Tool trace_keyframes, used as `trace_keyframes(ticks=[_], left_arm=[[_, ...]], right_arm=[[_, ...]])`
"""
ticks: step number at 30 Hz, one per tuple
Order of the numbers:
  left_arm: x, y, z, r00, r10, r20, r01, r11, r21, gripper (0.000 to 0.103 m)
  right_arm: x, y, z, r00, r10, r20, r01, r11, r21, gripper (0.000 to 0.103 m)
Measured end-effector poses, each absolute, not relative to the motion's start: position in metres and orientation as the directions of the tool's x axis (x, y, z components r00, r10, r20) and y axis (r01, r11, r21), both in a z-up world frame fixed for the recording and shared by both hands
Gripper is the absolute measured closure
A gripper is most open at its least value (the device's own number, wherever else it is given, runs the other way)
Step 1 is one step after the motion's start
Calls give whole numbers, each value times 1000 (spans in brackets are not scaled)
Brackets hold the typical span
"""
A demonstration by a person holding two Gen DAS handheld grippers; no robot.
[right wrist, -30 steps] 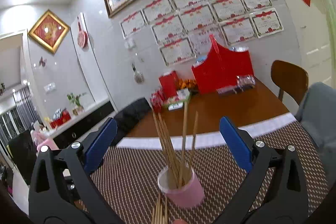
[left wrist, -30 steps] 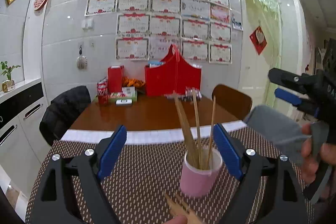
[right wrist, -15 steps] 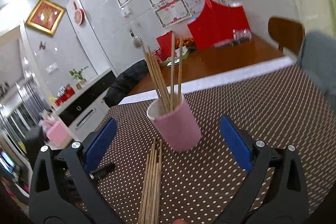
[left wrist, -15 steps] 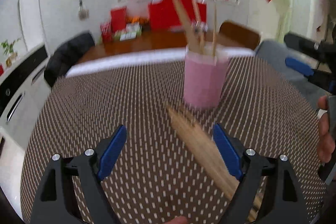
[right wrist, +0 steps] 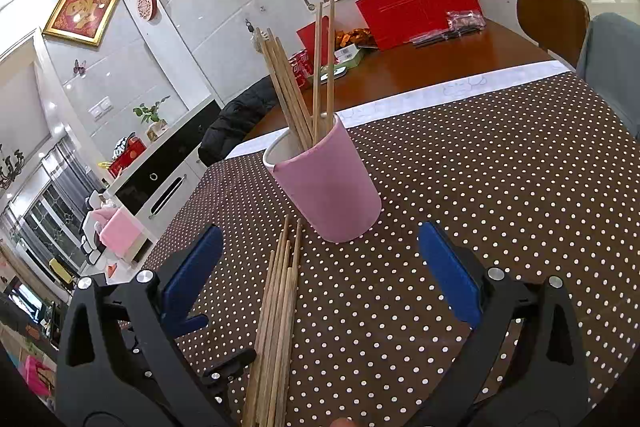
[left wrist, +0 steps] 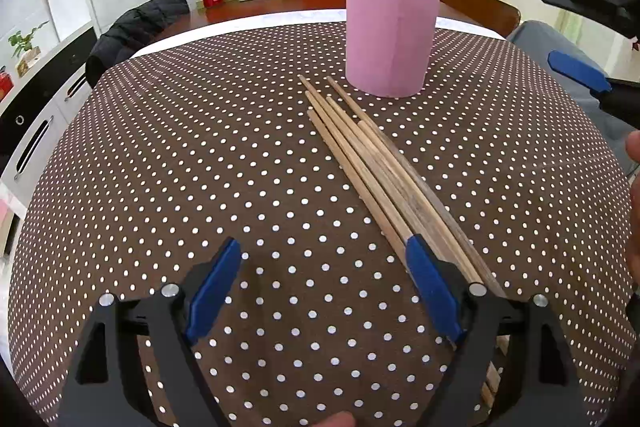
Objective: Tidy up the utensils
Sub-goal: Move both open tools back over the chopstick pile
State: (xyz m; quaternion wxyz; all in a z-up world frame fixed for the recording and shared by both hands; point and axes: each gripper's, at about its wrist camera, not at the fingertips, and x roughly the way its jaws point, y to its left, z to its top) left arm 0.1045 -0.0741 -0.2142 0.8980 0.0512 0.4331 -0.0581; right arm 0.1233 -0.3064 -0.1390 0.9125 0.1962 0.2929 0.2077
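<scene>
Pink cup (left wrist: pixel 387 35), left view: stood mid-tablecloth (left wrist: pixel 160 155), loose chopsticks (left wrist: pixel 372 167) just before it.
Left gripper (left wrist: pixel 324 279): my jaws gaped, empty; chopsticks passed under one finger.
Right view: right gripper (right wrist: pixel 320 267) released, straddling chopsticks.

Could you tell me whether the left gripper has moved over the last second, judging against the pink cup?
Yes. The left gripper has tipped down and come lower toward the table: the pink cup has gone from between its fingers to high in view, with the loose chopsticks now ahead.

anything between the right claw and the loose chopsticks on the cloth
Nothing visible. The right claw is open, and the loose chopsticks lie on the dotted cloth between its fingers. The pink cup stands beyond their tips.
</scene>
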Motion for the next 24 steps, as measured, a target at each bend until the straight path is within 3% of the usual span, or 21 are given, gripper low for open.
trace_keyframes(ticks=[9, 13, 19, 24], left_arm=[[101, -87, -213, 604, 21, -796, 44, 997, 60, 16], [103, -80, -211, 600, -4, -800, 52, 998, 34, 16], [98, -57, -209, 598, -25, -801, 80, 996, 28, 16], [98, -50, -209, 598, -39, -800, 98, 995, 25, 16]], right_arm=[[125, -298, -140, 725, 494, -481, -271, 846, 460, 6], [127, -294, -142, 714, 481, -509, -269, 859, 435, 6], [134, -259, -166, 600, 309, -738, -288, 944, 162, 6], [131, -229, -185, 548, 278, -789, -368, 927, 70, 7]])
